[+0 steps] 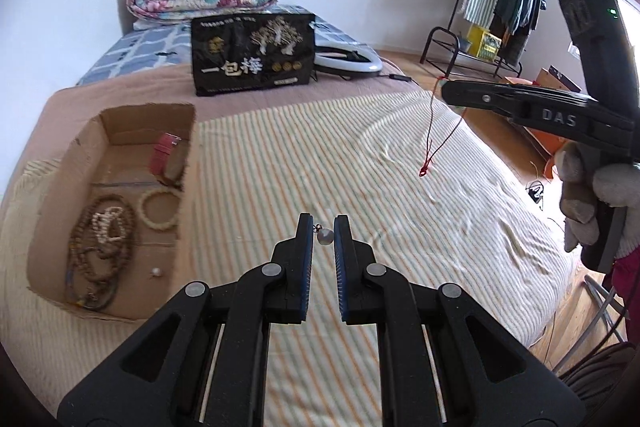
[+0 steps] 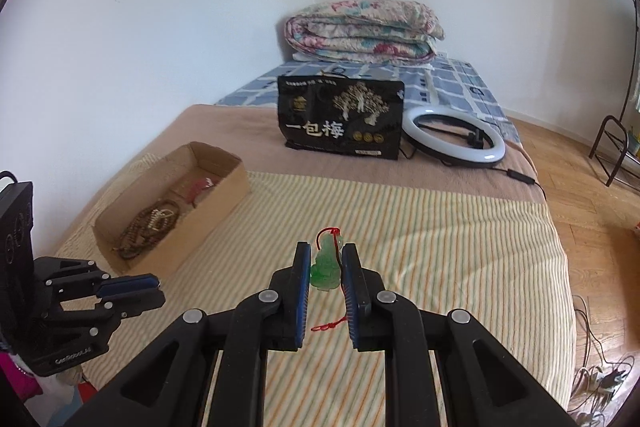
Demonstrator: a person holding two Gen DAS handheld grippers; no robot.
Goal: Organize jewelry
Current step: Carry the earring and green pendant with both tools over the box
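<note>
The bed (image 1: 304, 155), under one striped cover, serves as the work surface. One cardboard box (image 1: 72, 163) sits at nine o'clock in the left wrist view, open-topped, evidently the collection point. In it I count one long brown bead strand (image 1: 86, 259) coiled with one pale bead strand (image 1: 108, 225) on top, one cream bangle (image 1: 159, 209), one red strap (image 1: 162, 157) leaning at the far end, and one loose pearl (image 1: 155, 271).

One black printed bag (image 2: 340, 117) stands at twelve o'clock in the right wrist view, one ring light (image 2: 454, 137) at one o'clock beside it, one folded quilt (image 2: 362, 31) behind; none appears part of the sorting.

The right gripper (image 2: 326, 267) is clamped on one green pendant (image 2: 326, 265), whose one red cord (image 1: 434, 143) hangs free below, held clear of the cover, presumably for carrying to the box. The left gripper (image 1: 324, 235) is closed on one small pearl earring (image 1: 325, 235), pinched at the tips, likely for the same reason.
</note>
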